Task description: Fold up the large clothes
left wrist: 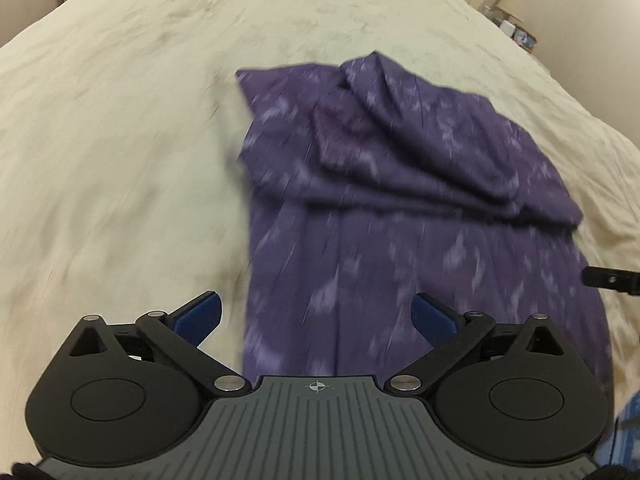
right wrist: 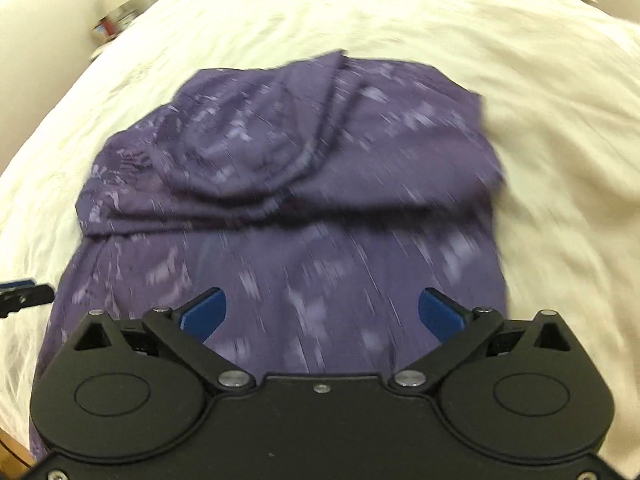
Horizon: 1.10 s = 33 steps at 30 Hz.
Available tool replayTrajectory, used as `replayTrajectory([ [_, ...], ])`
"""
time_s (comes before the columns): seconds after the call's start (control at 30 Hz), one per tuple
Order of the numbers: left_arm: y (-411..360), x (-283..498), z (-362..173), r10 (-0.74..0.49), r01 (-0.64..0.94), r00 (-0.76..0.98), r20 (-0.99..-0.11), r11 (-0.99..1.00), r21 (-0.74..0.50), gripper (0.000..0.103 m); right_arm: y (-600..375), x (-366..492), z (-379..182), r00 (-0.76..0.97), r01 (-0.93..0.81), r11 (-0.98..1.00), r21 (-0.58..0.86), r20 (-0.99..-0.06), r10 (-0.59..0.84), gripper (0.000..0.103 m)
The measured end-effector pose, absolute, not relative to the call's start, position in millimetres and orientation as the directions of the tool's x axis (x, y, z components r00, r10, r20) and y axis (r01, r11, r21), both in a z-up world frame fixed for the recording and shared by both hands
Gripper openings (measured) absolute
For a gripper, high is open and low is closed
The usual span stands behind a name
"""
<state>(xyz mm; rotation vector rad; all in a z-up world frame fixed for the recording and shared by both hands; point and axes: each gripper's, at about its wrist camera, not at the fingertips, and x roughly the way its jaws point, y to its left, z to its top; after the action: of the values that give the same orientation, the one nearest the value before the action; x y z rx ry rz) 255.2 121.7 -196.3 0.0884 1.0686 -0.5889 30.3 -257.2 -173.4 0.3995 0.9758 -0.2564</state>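
A purple garment (left wrist: 384, 184) with pale blotches lies on a cream bedspread (left wrist: 120, 140), its far part folded back over the near part in a rumpled layer. My left gripper (left wrist: 318, 314) hangs above the garment's near left edge, blue pads wide apart with nothing between them. In the right wrist view the same garment (right wrist: 288, 184) fills the middle, and my right gripper (right wrist: 322, 310) is open and empty over its near end. Each gripper's tip shows at the edge of the other's view: the right gripper (left wrist: 610, 280) and the left gripper (right wrist: 24, 294).
The cream bedspread (right wrist: 540, 140) spreads wide on all sides of the garment. Shelves with small items (left wrist: 512, 26) stand by the wall beyond the bed. A wooden edge (right wrist: 14, 456) shows at the lower left corner. Both views are motion-blurred.
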Motion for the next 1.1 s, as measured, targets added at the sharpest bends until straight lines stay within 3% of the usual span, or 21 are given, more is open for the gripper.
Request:
replayTrajectory([
  [0.23,162.0,207.8,-202.6,-0.389,0.443,0.351,-0.852,0.87,-0.215,0.103,-250.9,-45.5,-179.1,0.51,0.481,0.846,0.232,-0.859,-0.055,0.102],
  [0.67,204.5,120.5,-218.6,-0.348,0.334,0.375,-0.859,0.915,-0.225,0.103,-236.2,-148.7,-185.9,0.525,0.407,0.88,0.247,-0.851,-0.004,0.102],
  [1.1,202.9,105.4,-213.0,-0.366,0.366,0.397,-0.841,0.904,-0.221,0.103,-249.5,-164.3,-194.4,0.552,0.42,0.865,0.275,-0.834,-0.003,0.102],
])
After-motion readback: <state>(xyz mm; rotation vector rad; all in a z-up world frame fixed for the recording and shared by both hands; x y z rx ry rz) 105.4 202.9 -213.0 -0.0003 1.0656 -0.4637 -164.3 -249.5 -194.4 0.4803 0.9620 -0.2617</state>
